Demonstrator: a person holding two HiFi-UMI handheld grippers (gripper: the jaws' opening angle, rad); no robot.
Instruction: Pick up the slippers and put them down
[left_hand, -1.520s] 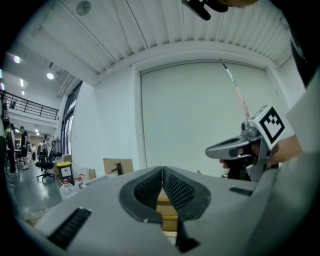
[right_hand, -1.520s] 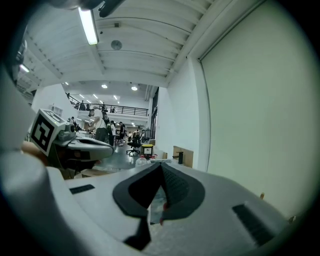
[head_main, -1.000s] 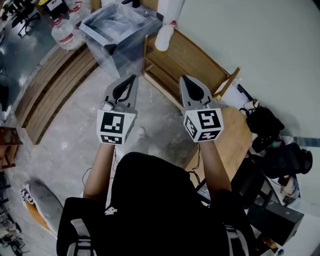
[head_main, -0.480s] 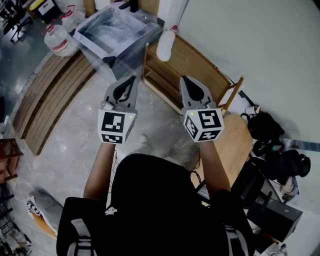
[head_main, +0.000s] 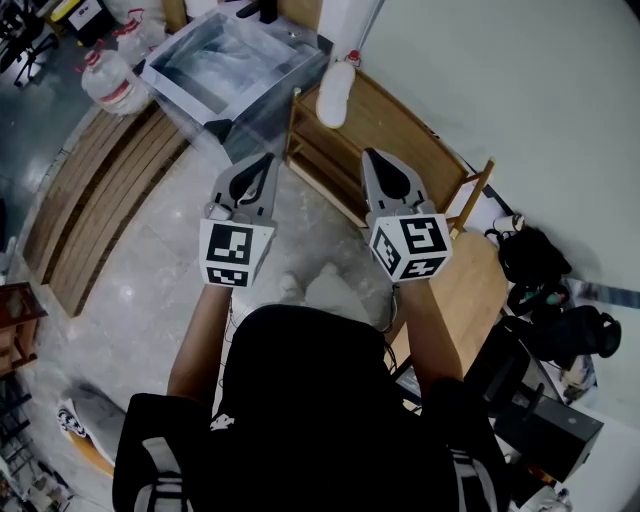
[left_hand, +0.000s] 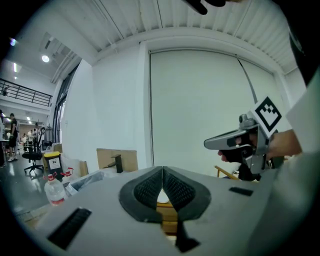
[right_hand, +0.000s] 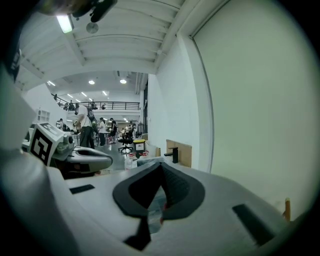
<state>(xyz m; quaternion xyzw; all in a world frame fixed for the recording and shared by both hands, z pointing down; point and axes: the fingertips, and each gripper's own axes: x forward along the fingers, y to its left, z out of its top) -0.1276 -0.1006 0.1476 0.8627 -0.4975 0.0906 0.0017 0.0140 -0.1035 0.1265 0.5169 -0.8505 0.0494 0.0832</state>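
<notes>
bare floor (head_main: 160, 290) lies open left of the left claw (head_main: 266, 158); wooden rack (head_main: 400, 122) and clear bin (head_main: 232, 60) stand ahead.

Looked like a big open-plan lab hall: high ribbed ceiling (right_hand: 115, 45), mezzanine railing (right_hand: 107, 105), people (right_hand: 85, 131) standing near office chairs (right_hand: 125, 144). Had polished concrete floor (head_main: 140, 290), water jug (head_main: 108, 82), clear plastic bin (head_main: 235, 62), wooden rack (head_main: 395, 130).

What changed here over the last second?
The person walked both grippers closer to the wooden rack with the white slipper at its corner. Nothing was grabbed or let go. The left gripper and right gripper stayed shut, empty and side by side.
</notes>
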